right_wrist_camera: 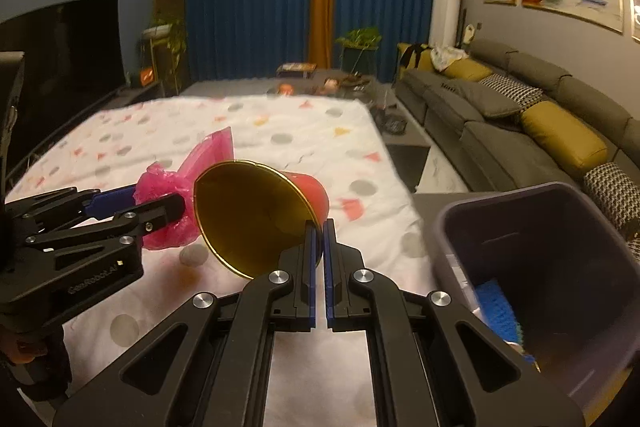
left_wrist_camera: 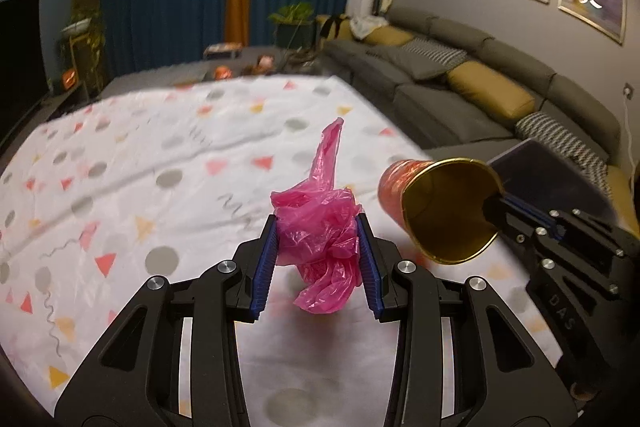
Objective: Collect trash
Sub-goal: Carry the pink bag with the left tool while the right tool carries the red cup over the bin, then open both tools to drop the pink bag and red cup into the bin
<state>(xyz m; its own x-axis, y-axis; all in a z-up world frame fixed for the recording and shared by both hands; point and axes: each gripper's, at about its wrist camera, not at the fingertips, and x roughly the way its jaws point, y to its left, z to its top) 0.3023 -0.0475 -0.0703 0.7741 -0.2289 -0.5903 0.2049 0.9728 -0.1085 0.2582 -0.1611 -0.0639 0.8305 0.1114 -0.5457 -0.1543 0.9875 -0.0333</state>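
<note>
A crumpled pink plastic bag (left_wrist_camera: 320, 227) is held between the blue pads (left_wrist_camera: 266, 259) of the left gripper (left_wrist_camera: 318, 227), whose jaws stand partly closed and are pressed into the bag from both sides. One twisted end of the bag is seen rising above the jaws, and a loose fold hangs below them, clear of the tablecloth (left_wrist_camera: 140, 155), which is white with grey dots and coloured triangles. The right gripper (right_wrist_camera: 319, 227) is closed almost completely, with only a narrow slit visible between its pads; the rim of a red paper cup (right_wrist_camera: 260, 215) with a gold lining is pinched between them. The cup is held tilted, its open mouth turned back toward the right wrist camera and its red base pointing away from the jaws. In the left wrist view the same cup (left_wrist_camera: 440, 207) is seen just to the right of the left jaws, gripped at its rim by the right gripper (left_wrist_camera: 494, 207). In the right wrist view the bag (right_wrist_camera: 172, 199) and the left gripper (right_wrist_camera: 160, 205) lie just to the left of the cup, close beside its rim. A grey bin (right_wrist_camera: 520, 211) stands to the right of the right jaws, at the table edge, with a blue item lying inside it. A grey sofa (right_wrist_camera: 500, 107) with yellow cushions is seen beyond.
</note>
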